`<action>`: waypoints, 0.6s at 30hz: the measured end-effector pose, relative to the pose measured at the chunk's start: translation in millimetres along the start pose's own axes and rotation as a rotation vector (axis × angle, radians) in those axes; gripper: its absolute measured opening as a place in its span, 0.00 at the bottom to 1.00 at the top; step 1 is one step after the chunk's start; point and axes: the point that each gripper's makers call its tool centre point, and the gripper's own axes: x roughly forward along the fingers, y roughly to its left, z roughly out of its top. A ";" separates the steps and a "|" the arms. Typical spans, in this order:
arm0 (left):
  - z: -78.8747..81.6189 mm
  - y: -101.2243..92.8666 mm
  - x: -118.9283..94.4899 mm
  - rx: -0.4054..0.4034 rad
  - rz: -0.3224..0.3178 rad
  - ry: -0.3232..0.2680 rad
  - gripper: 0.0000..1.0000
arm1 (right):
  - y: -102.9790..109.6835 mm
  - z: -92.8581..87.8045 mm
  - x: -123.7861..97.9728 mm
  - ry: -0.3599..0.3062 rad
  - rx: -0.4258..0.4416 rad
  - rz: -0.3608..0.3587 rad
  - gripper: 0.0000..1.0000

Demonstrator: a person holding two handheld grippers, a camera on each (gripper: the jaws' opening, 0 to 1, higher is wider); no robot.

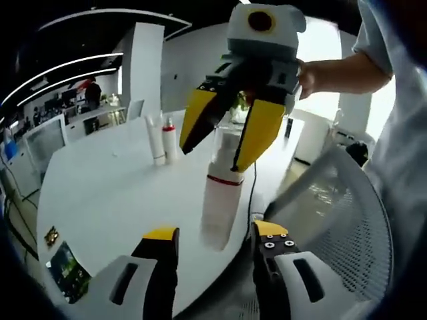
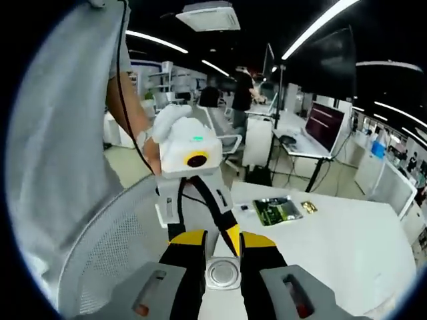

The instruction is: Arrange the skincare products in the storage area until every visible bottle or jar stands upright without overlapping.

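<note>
Right claw [image 1: 223, 137]: we see it clamped on the white bottle [image 1: 219, 203], held above the tabletop [image 1: 100, 193].
Left claw [image 1: 213, 243]: open, just below that bottle.
Next: we judge lowering it upright, apart from two standing tubes [image 1: 162, 140].

Smooth white plastic bottle [image 1: 221, 203], glossy white table [image 1: 107, 193], mesh chair back [image 1: 340, 220]

Long white ceiling light strips [image 2: 320, 30] light the room brightly from above, though the ceiling between them stays dark. In the left gripper view, a blown-out window [image 1: 320, 53] behind the person washes out detail, and the glossy white round worktop [image 1: 100, 193] shows soft, faint shadows. Fisheye distortion bends straight lines toward both edges, where far furniture blurs.
</note>
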 end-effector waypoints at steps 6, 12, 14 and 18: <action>11.2 -8.9 -5.6 0.015 -0.042 -0.052 0.37 | 11.9 18.9 9.3 -0.011 -0.053 0.046 0.11; 16.0 -17.0 -13.6 0.065 -0.070 -0.075 0.21 | 21.8 28.3 10.3 -0.027 -0.077 0.084 0.11; 15.3 -18.0 -12.9 0.097 -0.071 -0.067 0.21 | 22.2 27.5 10.3 -0.026 -0.074 0.085 0.12; 12.2 -17.3 -13.5 0.120 -0.062 -0.050 0.20 | 20.2 22.1 9.7 -0.023 -0.026 0.054 0.13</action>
